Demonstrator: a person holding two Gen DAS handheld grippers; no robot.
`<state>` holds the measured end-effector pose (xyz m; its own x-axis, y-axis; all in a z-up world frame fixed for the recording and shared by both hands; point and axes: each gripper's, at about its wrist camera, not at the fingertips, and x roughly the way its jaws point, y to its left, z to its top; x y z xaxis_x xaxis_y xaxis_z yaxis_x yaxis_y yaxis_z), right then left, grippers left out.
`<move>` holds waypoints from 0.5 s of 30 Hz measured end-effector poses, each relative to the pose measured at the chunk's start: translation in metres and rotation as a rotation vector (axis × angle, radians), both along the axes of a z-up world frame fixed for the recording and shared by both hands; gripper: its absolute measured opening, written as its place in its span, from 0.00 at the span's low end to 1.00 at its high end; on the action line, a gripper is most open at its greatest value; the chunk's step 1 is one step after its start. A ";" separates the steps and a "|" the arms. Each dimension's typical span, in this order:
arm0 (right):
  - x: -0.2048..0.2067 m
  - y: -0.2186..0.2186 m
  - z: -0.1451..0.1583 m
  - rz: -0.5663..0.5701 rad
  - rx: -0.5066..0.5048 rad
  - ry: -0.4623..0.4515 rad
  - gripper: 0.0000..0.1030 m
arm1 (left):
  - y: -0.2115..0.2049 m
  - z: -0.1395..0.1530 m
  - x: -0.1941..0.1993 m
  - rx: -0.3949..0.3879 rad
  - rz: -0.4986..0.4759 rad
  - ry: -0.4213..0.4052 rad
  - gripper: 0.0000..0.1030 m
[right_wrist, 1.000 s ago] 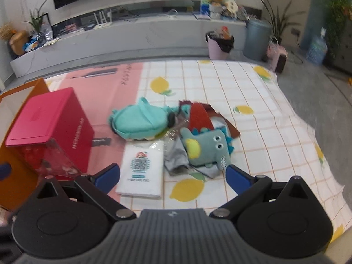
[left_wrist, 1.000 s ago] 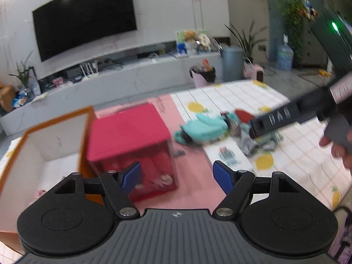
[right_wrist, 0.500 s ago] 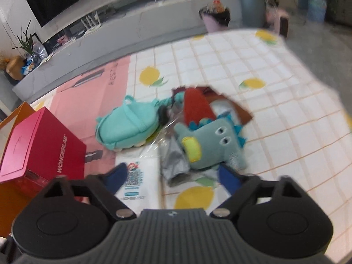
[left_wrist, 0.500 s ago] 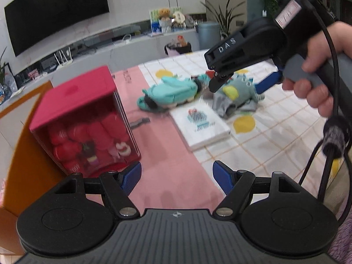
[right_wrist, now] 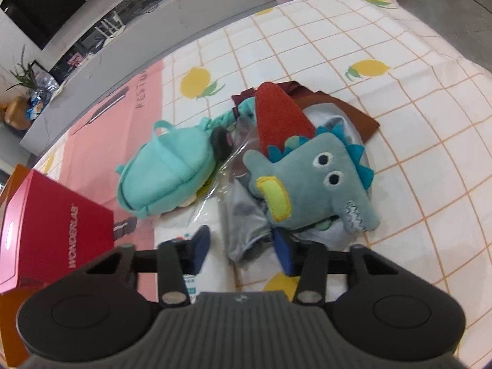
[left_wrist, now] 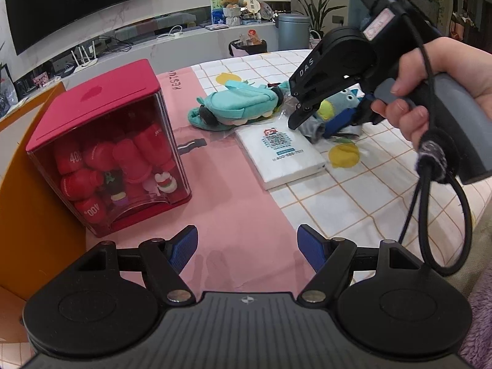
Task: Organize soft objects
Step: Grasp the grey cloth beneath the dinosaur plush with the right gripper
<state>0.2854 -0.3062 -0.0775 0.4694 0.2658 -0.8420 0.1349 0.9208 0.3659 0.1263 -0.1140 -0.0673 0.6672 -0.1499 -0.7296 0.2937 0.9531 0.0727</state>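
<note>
A pile of soft things lies on the lemon-print cloth point(right_wrist: 415, 98): a teal plush backpack point(right_wrist: 166, 169), a grey-blue dinosaur plush point(right_wrist: 316, 181), a red plush piece point(right_wrist: 279, 117), and a silver-grey cloth point(right_wrist: 246, 224). My right gripper point(right_wrist: 243, 246) is open, its fingers straddling the silver-grey cloth just below the dinosaur. In the left wrist view the right gripper point(left_wrist: 319, 123) hovers low over that pile beside the backpack point(left_wrist: 236, 107). My left gripper point(left_wrist: 247, 246) is open and empty above the pink mat point(left_wrist: 233, 215).
A white tissue pack point(left_wrist: 283, 150) lies in front of the pile. A red box with a clear front point(left_wrist: 104, 153), full of red soft shapes, stands left on the mat. An orange carton point(left_wrist: 27, 184) stands behind it. A TV bench and bins lie beyond.
My right gripper has dropped down and forward onto the pile, and its fingers have narrowed around the silver-grey cloth. My left gripper has swung right and lower toward the mat.
</note>
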 end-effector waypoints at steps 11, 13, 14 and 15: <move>-0.012 0.002 0.003 0.056 -0.134 0.015 0.04 | 0.002 0.002 -0.002 -0.034 -0.010 -0.002 0.84; -0.027 0.010 0.007 0.127 -0.237 0.000 0.04 | 0.004 0.001 -0.002 -0.052 -0.011 -0.014 0.83; -0.035 0.011 0.008 0.161 -0.251 0.009 0.04 | 0.006 0.000 -0.001 -0.059 -0.011 -0.011 0.83; -0.043 0.011 0.010 0.188 -0.257 0.020 0.04 | 0.006 -0.002 0.000 -0.061 -0.012 -0.003 0.82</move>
